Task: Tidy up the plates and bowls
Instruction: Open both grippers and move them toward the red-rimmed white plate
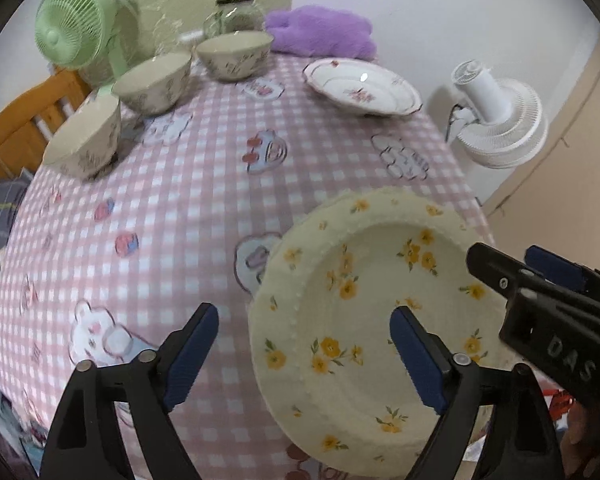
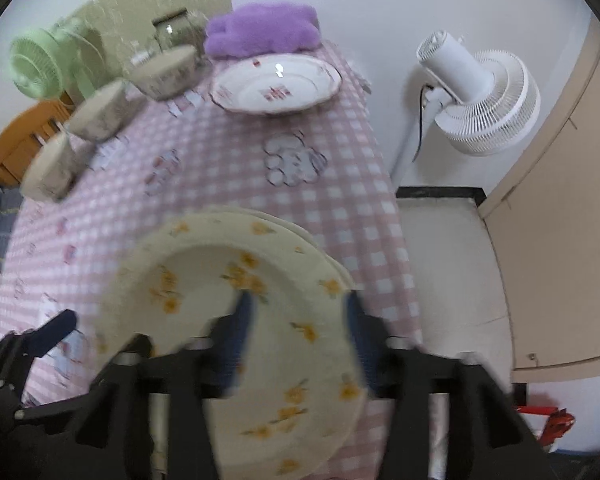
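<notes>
Gaping wide over the pink checked desk (image 1: 204, 208), the left claw (image 1: 304, 344) grips nothing; its right pad hangs above a yellow-flowered plate (image 1: 360, 320) at five o'clock. The right claw (image 2: 296, 320) stands parted astride that plate's rim, pads apparently off it, though blur hides any contact. Only the right view shows a second plate's edge (image 2: 300, 236) beneath. A white rose-patterned plate (image 1: 362, 88) sits at one o'clock; three bowls (image 1: 156, 80) line ten o'clock. Only the right view shows the white fan's (image 2: 480, 96) full stand.
</notes>
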{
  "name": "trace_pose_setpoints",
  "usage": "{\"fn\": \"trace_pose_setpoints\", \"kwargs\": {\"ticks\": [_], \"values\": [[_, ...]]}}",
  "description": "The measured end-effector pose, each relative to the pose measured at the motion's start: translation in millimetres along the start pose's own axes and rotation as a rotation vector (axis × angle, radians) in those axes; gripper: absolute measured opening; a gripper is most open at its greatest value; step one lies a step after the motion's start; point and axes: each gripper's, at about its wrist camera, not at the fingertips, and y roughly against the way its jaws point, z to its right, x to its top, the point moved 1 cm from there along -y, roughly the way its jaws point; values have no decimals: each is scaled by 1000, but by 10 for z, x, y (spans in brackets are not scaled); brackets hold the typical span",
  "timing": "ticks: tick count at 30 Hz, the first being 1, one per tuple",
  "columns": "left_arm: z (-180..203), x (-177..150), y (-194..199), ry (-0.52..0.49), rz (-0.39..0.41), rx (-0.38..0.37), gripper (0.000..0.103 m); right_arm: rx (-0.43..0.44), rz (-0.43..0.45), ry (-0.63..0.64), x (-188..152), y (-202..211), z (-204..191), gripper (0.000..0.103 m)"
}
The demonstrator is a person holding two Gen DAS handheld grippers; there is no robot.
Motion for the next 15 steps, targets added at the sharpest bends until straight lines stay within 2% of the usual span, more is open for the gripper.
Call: {"fn": "trace_pose_setpoints", "kwargs": {"ticks": [1, 5, 10, 15], "values": [[-27, 37, 51, -15, 10, -7, 93, -4, 16, -9, 4, 55, -40, 73], [-117, 197, 221, -55, 51, -33, 98, -12, 44, -47, 54, 237, -178, 74], [-207, 426, 320, -79, 101, -60, 99, -1, 100, -72, 197, 370, -268, 74], [-181, 663, 322, -85, 142, -49, 99, 3, 132, -66, 425, 409, -286, 74]]}}
